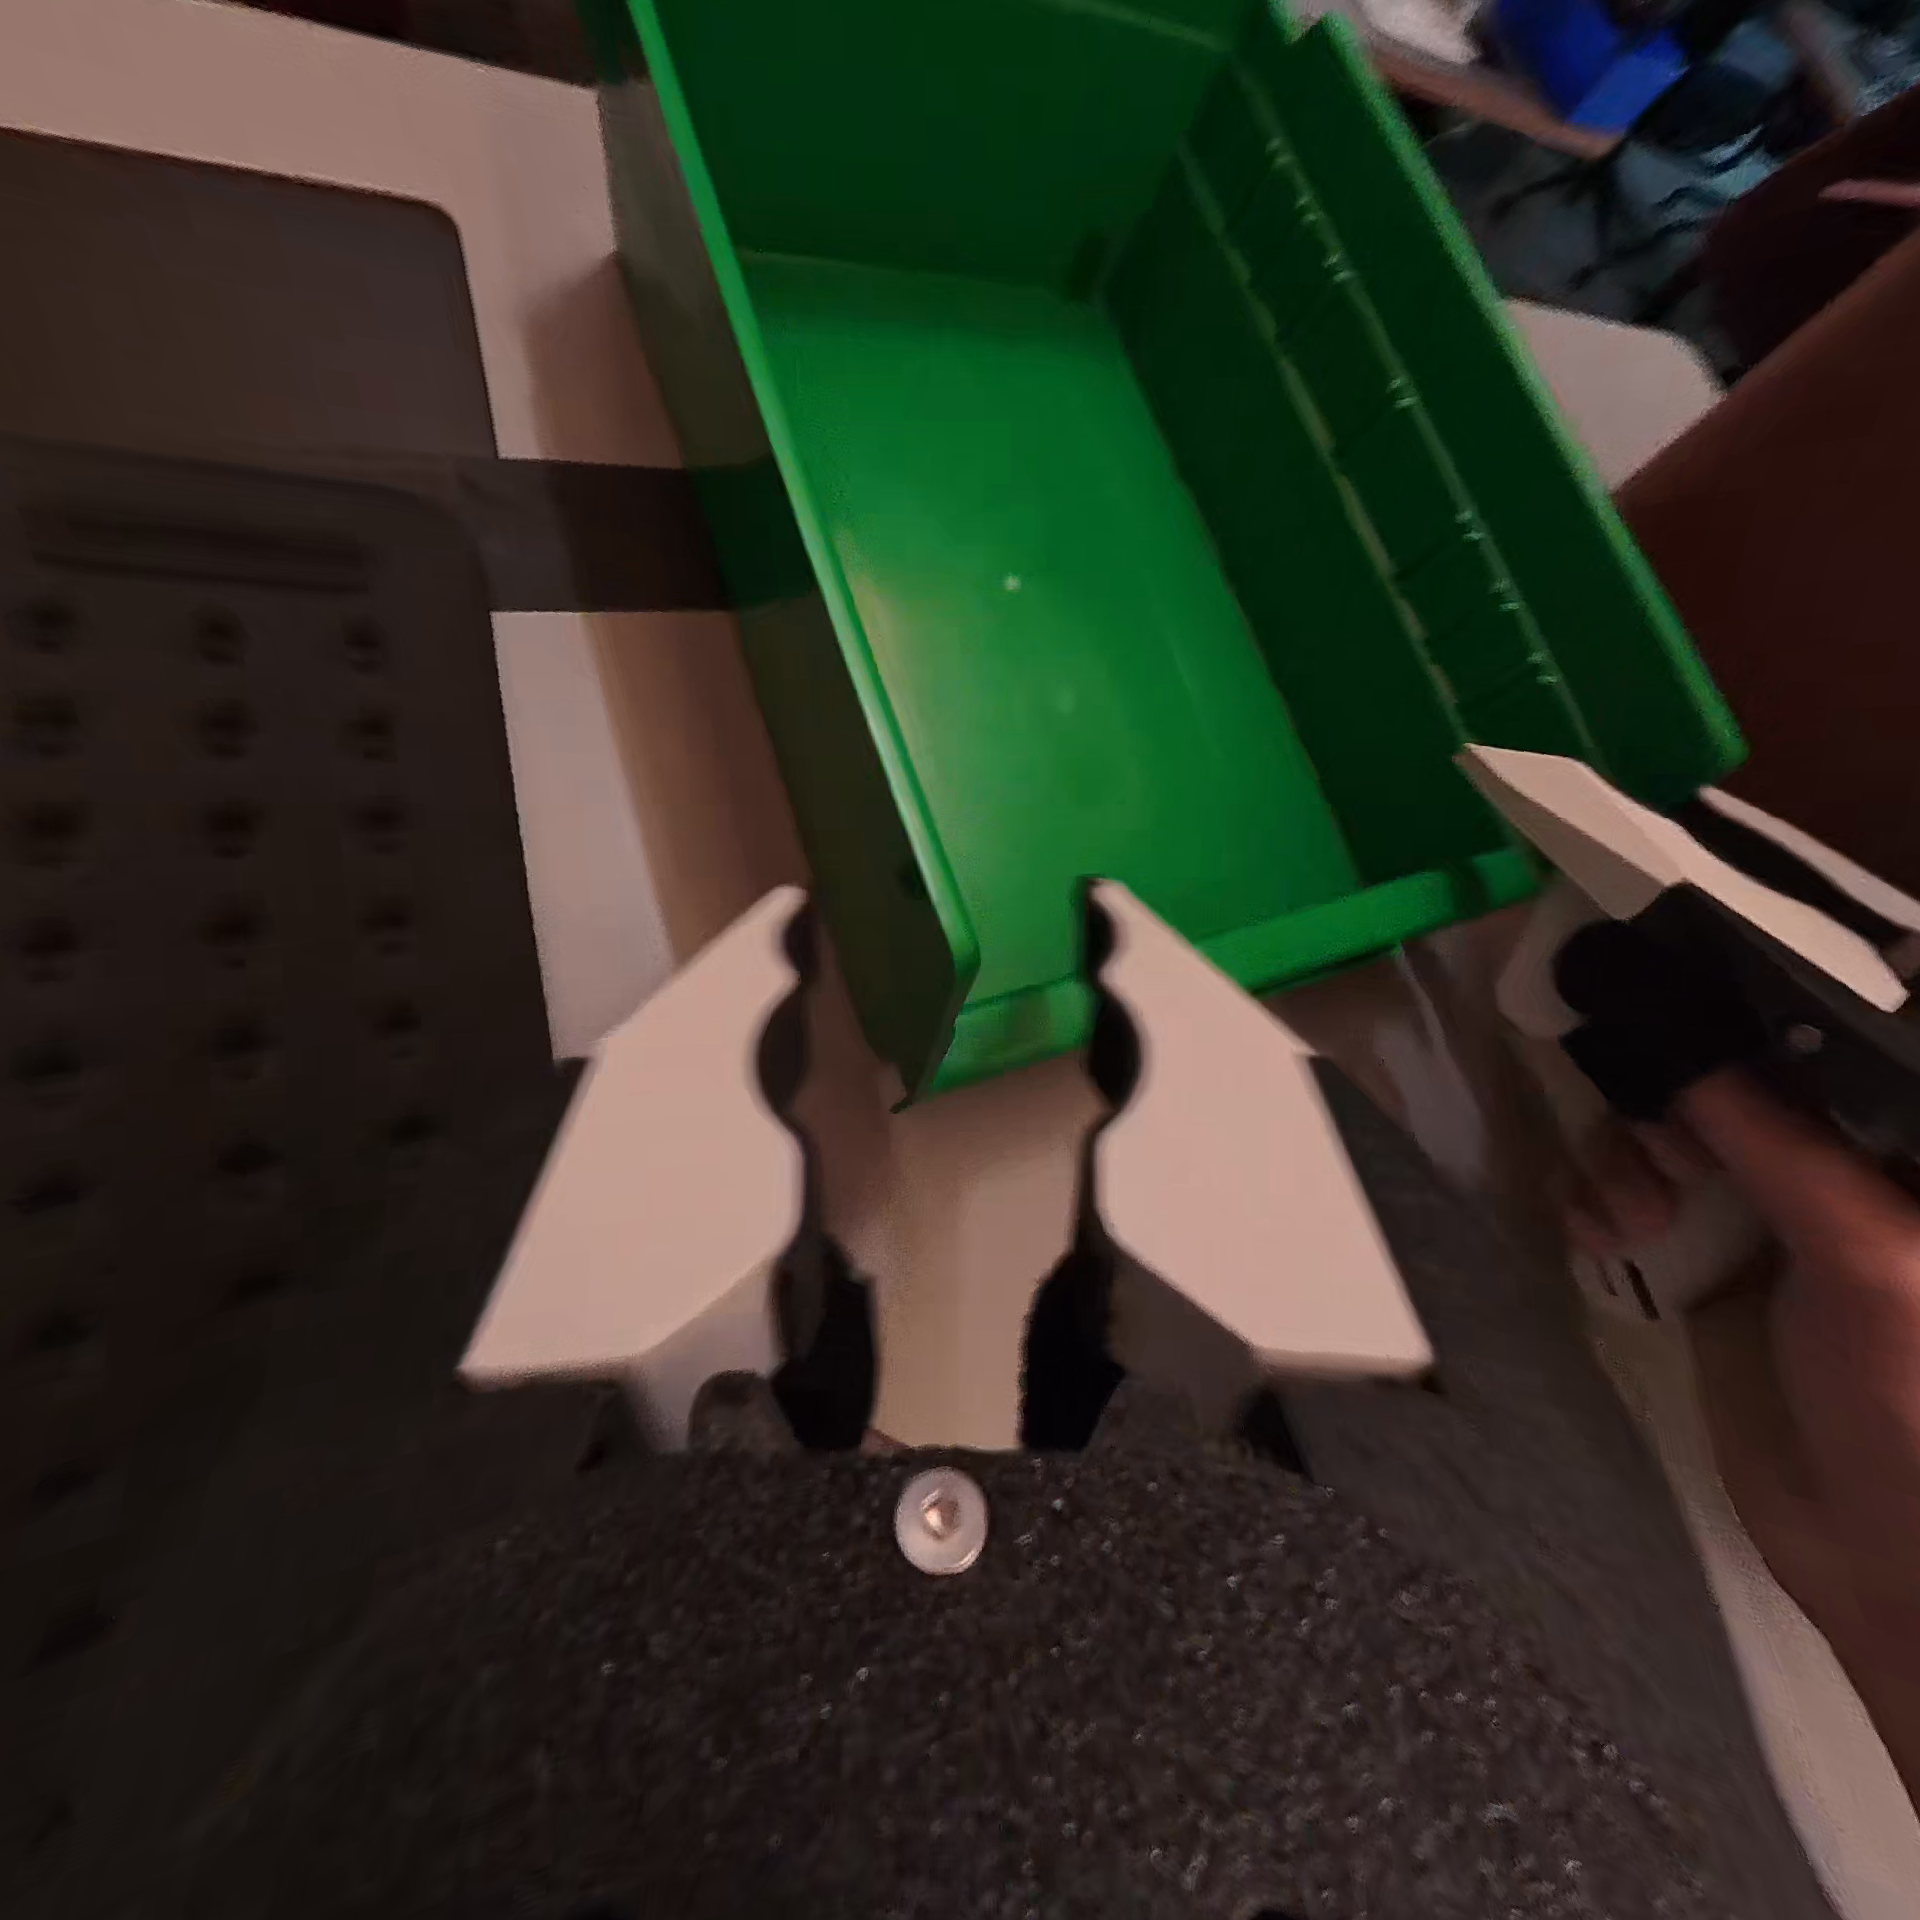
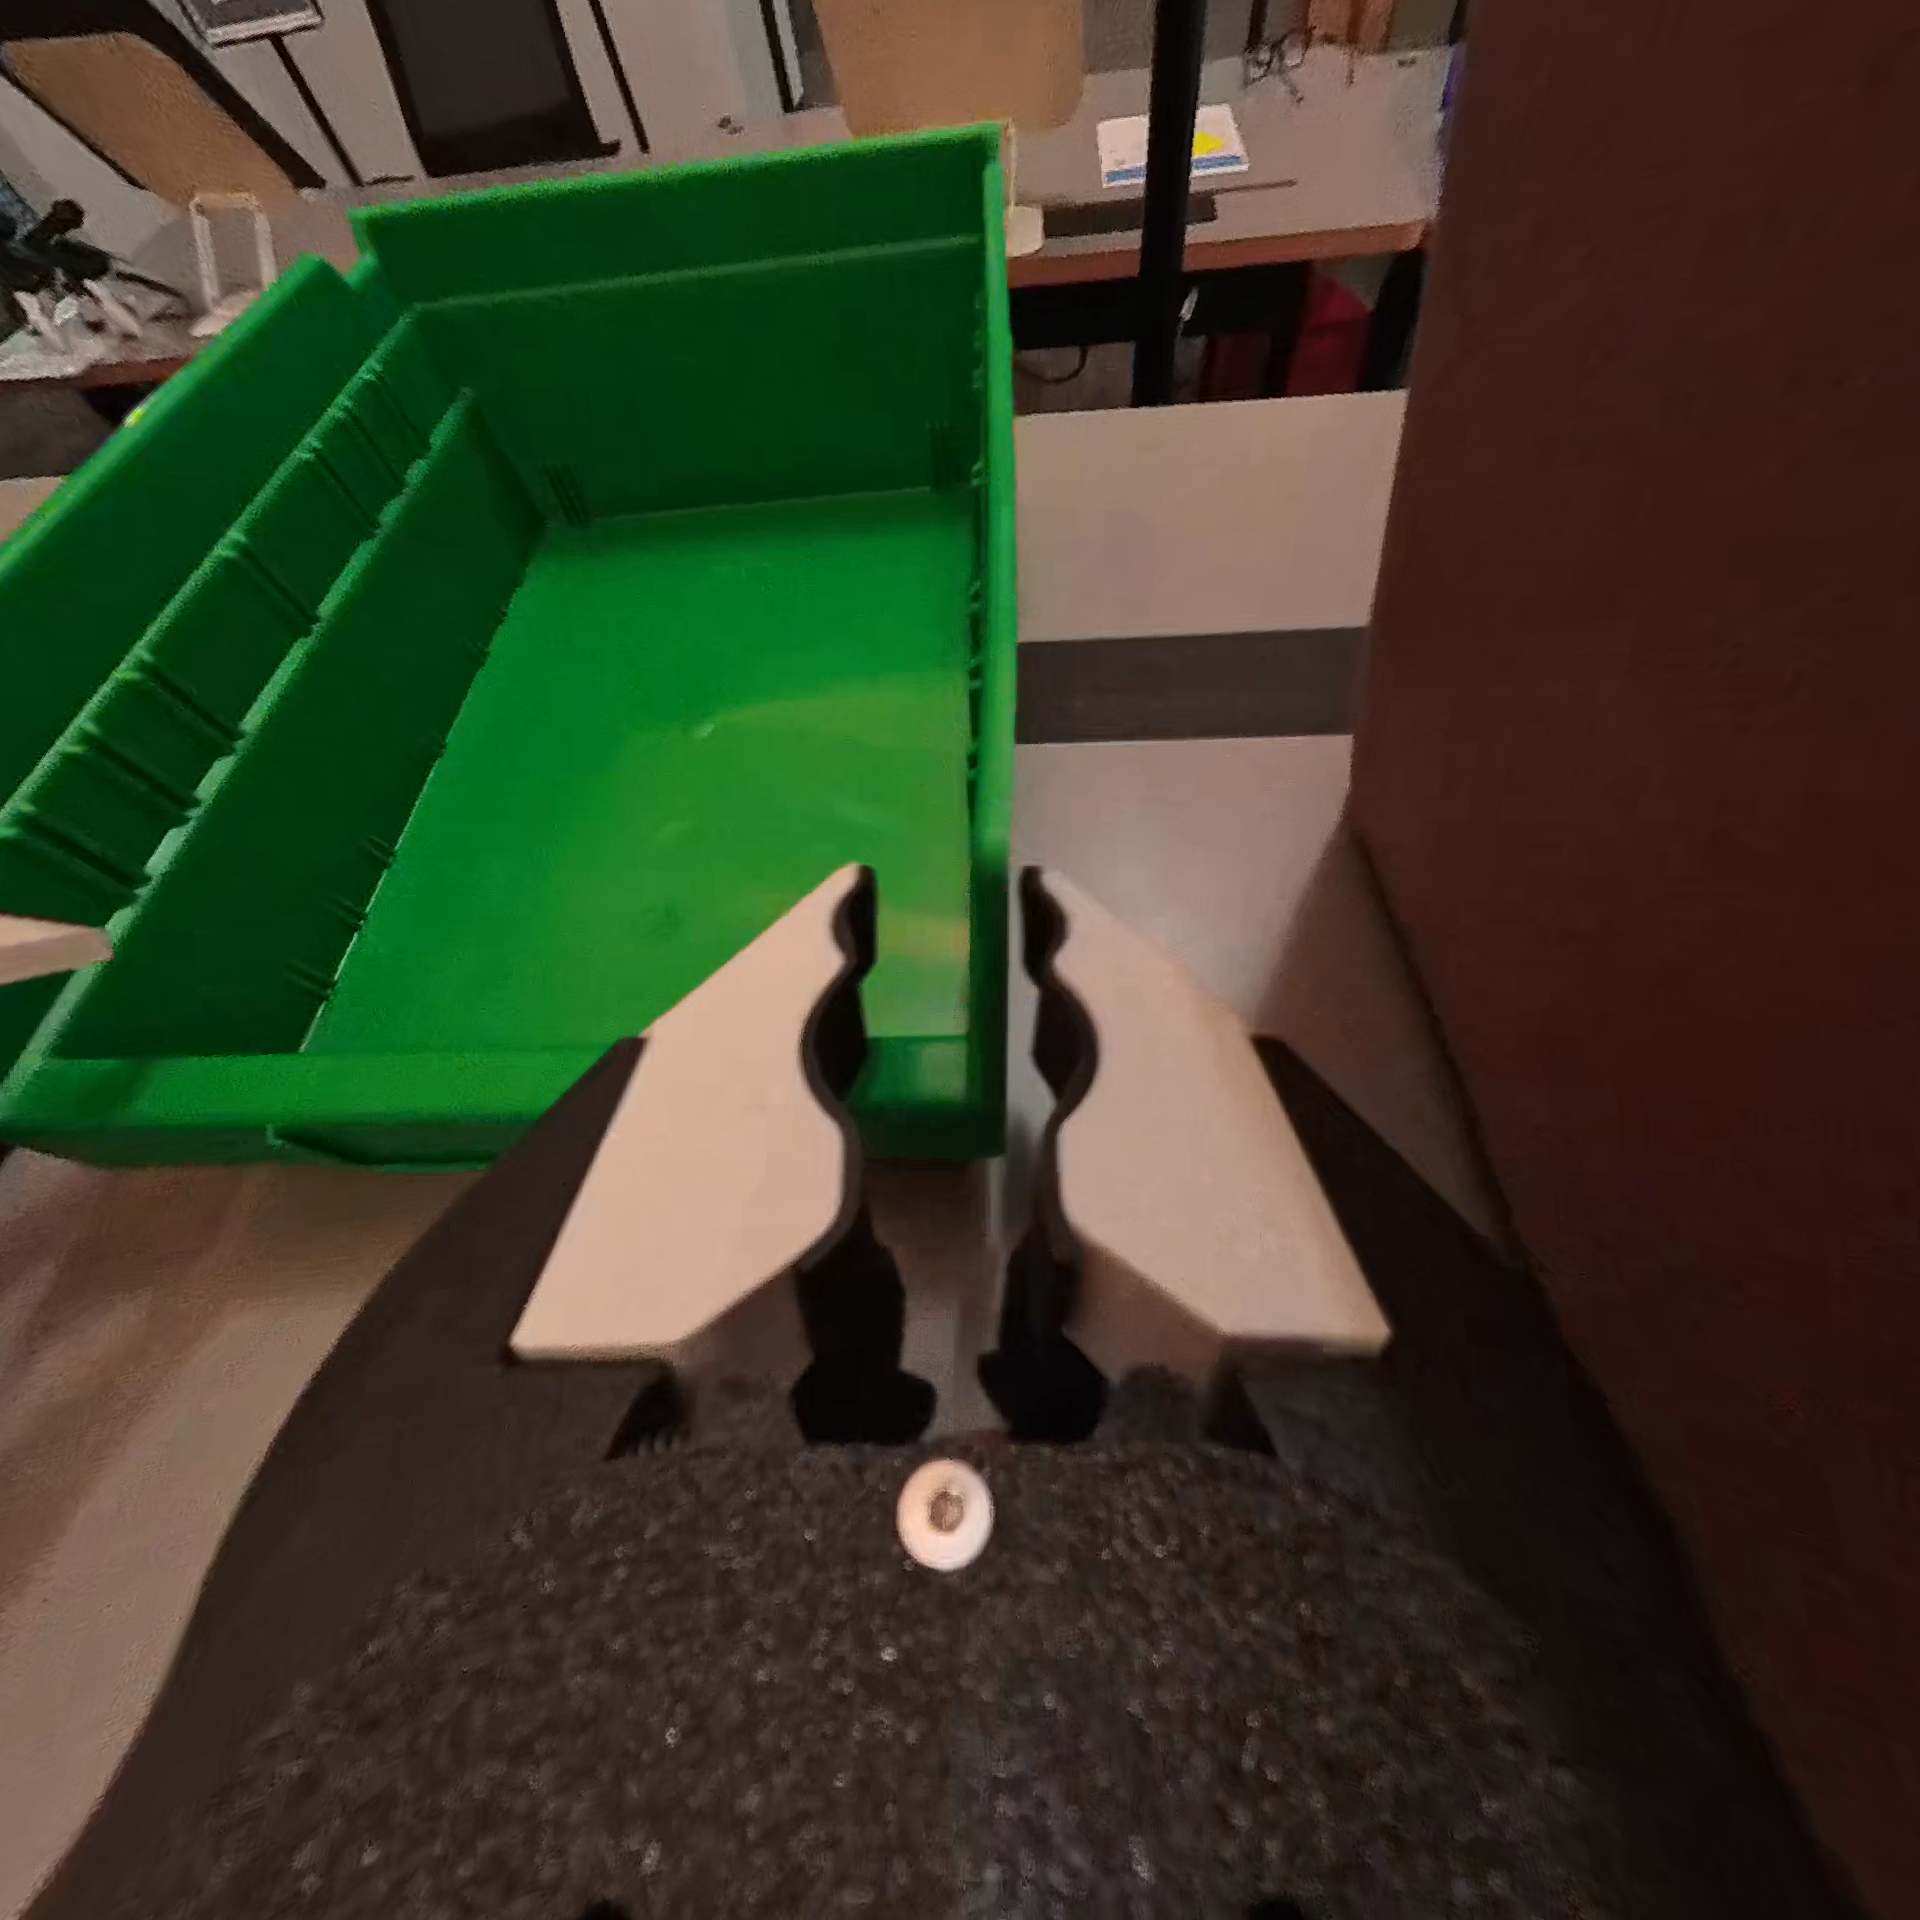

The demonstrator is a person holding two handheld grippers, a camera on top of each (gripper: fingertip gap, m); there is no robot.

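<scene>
An empty green plastic bin (image 1: 1039, 623) stands on a white table (image 1: 582, 779). My left gripper (image 1: 945, 904) is open, and its fingers straddle the bin's left side wall at the near corner, one finger outside and one inside. My right gripper (image 2: 945, 878) is open more narrowly and straddles the bin's (image 2: 675, 727) right side wall near the front corner, with a gap showing between the inner finger and the wall. The right gripper also shows in the left wrist view (image 1: 1600, 831), held by a hand at the bin's near right corner.
A dark grey perforated panel (image 1: 208, 831) lies left of the bin. A black tape strip (image 1: 603, 540) crosses the table. A tall brown cardboard box (image 2: 1662, 727) stands close to the right of the bin. Cluttered desks (image 2: 1195, 229) stand beyond the table.
</scene>
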